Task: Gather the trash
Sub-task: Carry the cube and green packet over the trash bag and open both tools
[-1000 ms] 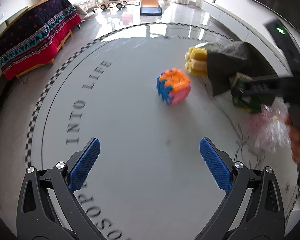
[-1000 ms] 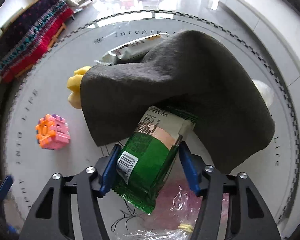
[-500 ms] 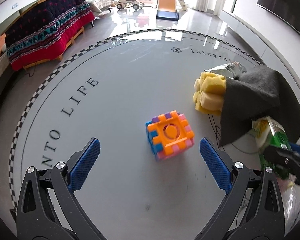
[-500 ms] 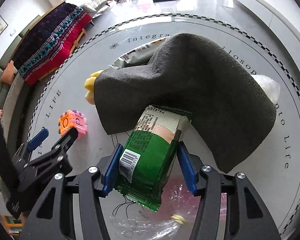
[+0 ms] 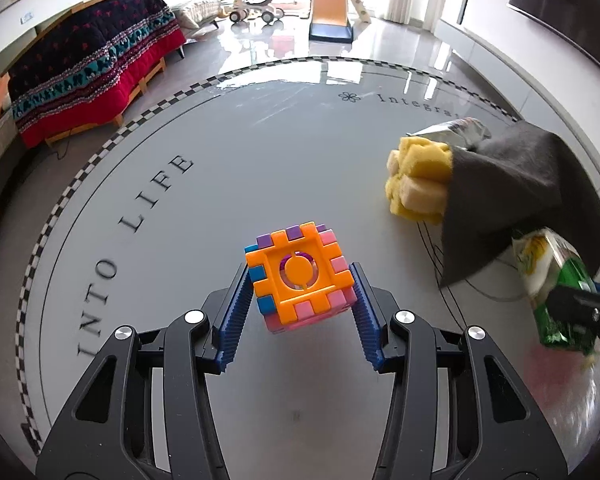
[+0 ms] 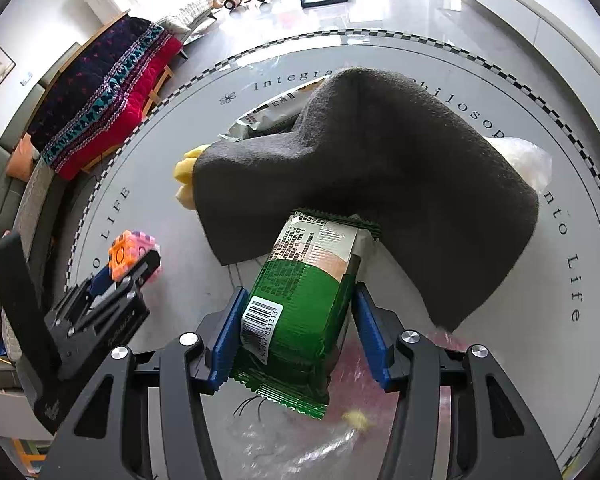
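1. Left wrist view: my left tongs (image 5: 300,304) are closing around the multicoloured interlocking plastic cube (image 5: 300,280) at lower centre, blue pads just beside its two flanks; I cannot tell whether they press on it.
2. The cube sits on the round grey lettered tabletop (image 5: 220,160).
3. At right, a yellow sponge block (image 5: 417,178) pokes out from under a dark grey felt cloth (image 5: 511,196), with a silvery foil wrapper (image 5: 455,130) behind it.
4. At the right edge, my right tongs (image 5: 583,312) pinch the green-and-white snack packet (image 5: 555,292).
5. Right wrist view: my right tongs (image 6: 300,332) squeeze the green-and-white snack packet (image 6: 303,304) at lower centre, barcode facing up, its far end touching the cloth (image 6: 379,168).
6. Crumpled clear plastic film (image 6: 300,440) lies below the packet.
7. At left, my left tongs (image 6: 120,272) flank the cube (image 6: 130,252).
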Demonstrator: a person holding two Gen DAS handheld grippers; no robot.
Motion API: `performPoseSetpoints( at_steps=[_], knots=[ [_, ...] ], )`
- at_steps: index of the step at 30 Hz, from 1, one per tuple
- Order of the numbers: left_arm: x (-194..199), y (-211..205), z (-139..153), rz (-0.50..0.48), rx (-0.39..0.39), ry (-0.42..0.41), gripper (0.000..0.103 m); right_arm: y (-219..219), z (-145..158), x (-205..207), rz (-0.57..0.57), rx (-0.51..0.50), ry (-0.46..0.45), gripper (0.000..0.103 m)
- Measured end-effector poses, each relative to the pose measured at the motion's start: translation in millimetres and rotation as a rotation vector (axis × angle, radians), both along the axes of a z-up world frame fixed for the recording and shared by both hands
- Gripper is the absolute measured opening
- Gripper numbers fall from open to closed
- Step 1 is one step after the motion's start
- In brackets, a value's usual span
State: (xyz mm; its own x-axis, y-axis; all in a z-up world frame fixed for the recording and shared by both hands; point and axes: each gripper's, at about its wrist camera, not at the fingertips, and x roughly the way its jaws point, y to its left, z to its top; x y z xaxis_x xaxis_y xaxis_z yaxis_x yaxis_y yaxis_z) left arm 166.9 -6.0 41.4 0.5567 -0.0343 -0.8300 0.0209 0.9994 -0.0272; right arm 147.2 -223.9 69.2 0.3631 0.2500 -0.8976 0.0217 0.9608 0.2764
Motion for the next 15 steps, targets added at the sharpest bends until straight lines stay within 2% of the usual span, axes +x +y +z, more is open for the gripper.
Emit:
performPoseSetpoints(
  at_steps=[7,15],
  knots=[
    [-35.7,8.0,23.1,-0.016,-0.025,-0.039,0.048,16.2,24.3,-23.3,0.015,-0.004,-0.029,0.055],
    [-93.9,37.0,47.1,0.007,-0.044,-0.078,0.048,45.8,53.5,-60.3,0.049,0.009,-0.08,0.054]
  ],
)
